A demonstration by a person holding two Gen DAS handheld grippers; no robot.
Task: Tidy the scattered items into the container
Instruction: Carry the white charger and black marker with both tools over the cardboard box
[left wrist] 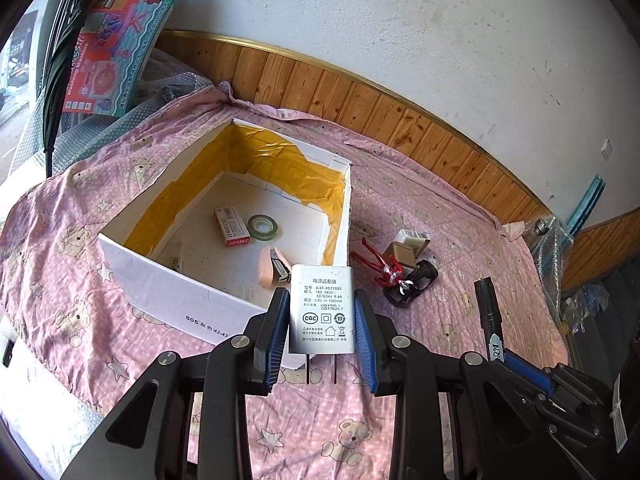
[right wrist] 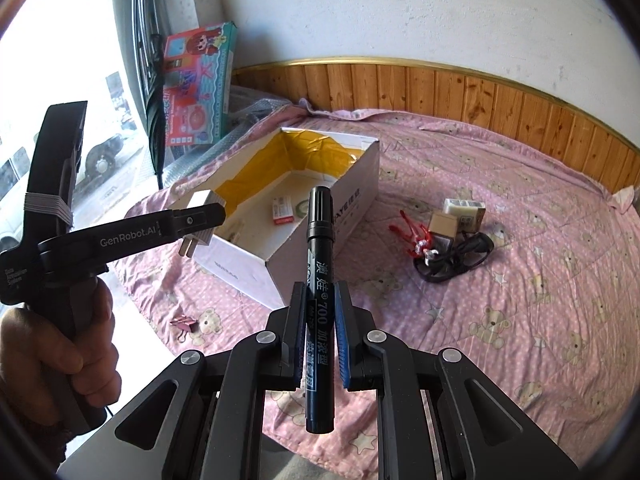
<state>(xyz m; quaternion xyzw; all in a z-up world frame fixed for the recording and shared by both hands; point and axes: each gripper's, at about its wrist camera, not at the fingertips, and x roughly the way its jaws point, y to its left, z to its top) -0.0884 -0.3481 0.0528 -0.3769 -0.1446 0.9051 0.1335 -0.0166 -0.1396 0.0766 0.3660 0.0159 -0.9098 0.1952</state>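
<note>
The charger point(left wrist: 322, 309) is held between the pads of the left gripper point(left wrist: 322, 336), low in the middle of the frame, just before the near wall of the box point(left wrist: 172, 280). The marker point(right wrist: 319, 300) is clamped in the right gripper point(right wrist: 319, 336). Each item should be carried over the rim and released low, clear of the tape roll point(left wrist: 264, 227) and stapler point(left wrist: 273, 266) inside.

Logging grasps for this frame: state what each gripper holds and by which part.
Left gripper clamps a white power adapter by its two side faces, prongs toward the camera. Right gripper clamps a black marker around mid-barrel.
</note>
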